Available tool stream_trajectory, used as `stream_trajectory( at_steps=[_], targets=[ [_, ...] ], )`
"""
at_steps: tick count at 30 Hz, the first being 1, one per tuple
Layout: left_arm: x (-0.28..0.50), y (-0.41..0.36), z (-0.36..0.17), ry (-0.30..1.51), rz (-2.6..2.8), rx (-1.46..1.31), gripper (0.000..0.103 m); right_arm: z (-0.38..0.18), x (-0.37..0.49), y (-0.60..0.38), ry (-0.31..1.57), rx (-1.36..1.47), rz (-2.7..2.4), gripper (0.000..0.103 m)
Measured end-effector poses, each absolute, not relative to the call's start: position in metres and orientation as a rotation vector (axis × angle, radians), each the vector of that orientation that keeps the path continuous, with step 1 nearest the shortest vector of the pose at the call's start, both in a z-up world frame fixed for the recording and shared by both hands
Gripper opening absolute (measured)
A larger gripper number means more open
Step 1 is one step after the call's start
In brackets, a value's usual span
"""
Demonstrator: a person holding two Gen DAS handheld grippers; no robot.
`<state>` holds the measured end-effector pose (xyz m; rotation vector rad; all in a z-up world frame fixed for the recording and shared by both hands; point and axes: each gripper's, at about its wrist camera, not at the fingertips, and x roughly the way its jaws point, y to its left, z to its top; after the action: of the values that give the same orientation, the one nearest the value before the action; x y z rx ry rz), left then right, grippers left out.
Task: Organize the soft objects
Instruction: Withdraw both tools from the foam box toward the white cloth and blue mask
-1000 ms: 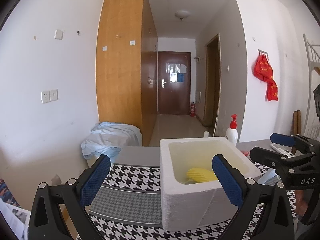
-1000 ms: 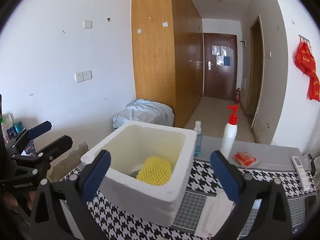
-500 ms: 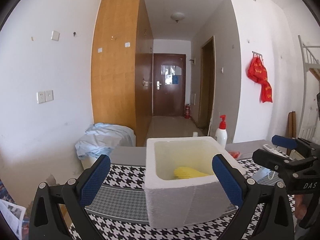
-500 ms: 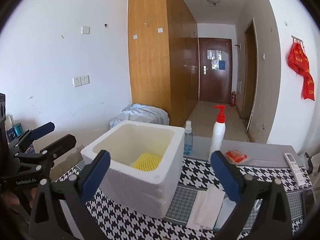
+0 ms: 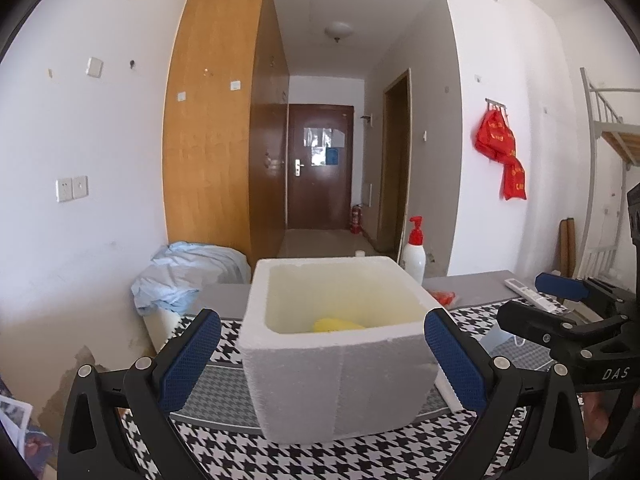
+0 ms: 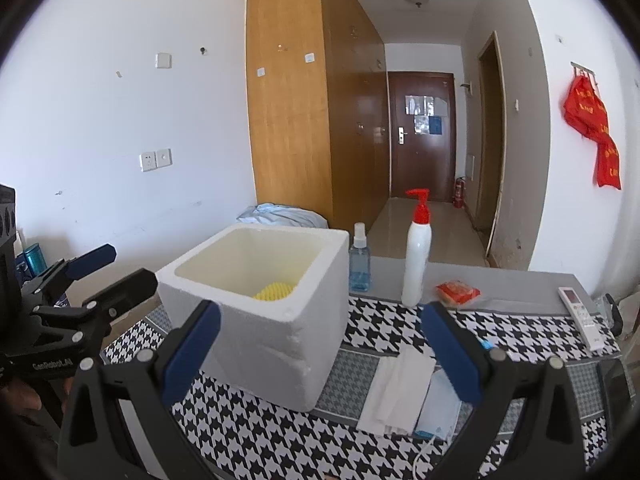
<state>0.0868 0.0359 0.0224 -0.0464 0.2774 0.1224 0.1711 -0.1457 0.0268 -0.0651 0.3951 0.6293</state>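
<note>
A white foam box (image 5: 336, 344) (image 6: 264, 312) stands on the houndstooth cloth (image 6: 384, 320). A yellow foam net (image 5: 338, 325) (image 6: 274, 291) lies inside it, mostly hidden by the wall. My left gripper (image 5: 320, 360) is open and empty, held in front of the box. My right gripper (image 6: 320, 356) is open and empty, to the right of the box. White folded cloths (image 6: 394, 392) and a light blue face mask (image 6: 438, 408) lie on the cloth right of the box.
A white pump bottle (image 6: 416, 264), a blue spray bottle (image 6: 359, 266), a red packet (image 6: 457, 292) and a remote (image 6: 580, 316) sit behind on the grey table. A bundle of pale blue fabric (image 5: 188, 272) lies beyond the table's left end.
Both grippers have drawn back and lowered, so the box looks farther and less of the yellow net shows. Both stay open and empty.
</note>
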Motion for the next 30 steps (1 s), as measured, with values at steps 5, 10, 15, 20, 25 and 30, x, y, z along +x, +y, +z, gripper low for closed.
stream_trajectory(
  at_steps=[5,10,15,20,25,30],
  targets=[
    [0.090,0.030,0.018,0.288,0.104,-0.057,0.102,0.020,0.171,-0.154,0.408,-0.061,0.622,0.102],
    [0.091,0.023,0.012,0.297,0.090,-0.057,0.102,0.016,0.169,-0.163,0.413,-0.056,0.608,0.102],
    [0.091,0.016,0.009,0.302,0.071,-0.052,0.102,0.012,0.166,-0.174,0.418,-0.047,0.594,0.102],
    [0.089,0.008,0.007,0.299,0.069,-0.042,0.102,0.008,0.162,-0.183,0.416,-0.052,0.576,0.102],
    [0.089,-0.002,0.002,0.305,0.039,-0.039,0.102,0.004,0.159,-0.197,0.424,-0.041,0.553,0.102],
    [0.093,-0.012,-0.001,0.322,0.000,-0.031,0.102,0.001,0.156,-0.211,0.429,-0.032,0.521,0.102]
  ],
)
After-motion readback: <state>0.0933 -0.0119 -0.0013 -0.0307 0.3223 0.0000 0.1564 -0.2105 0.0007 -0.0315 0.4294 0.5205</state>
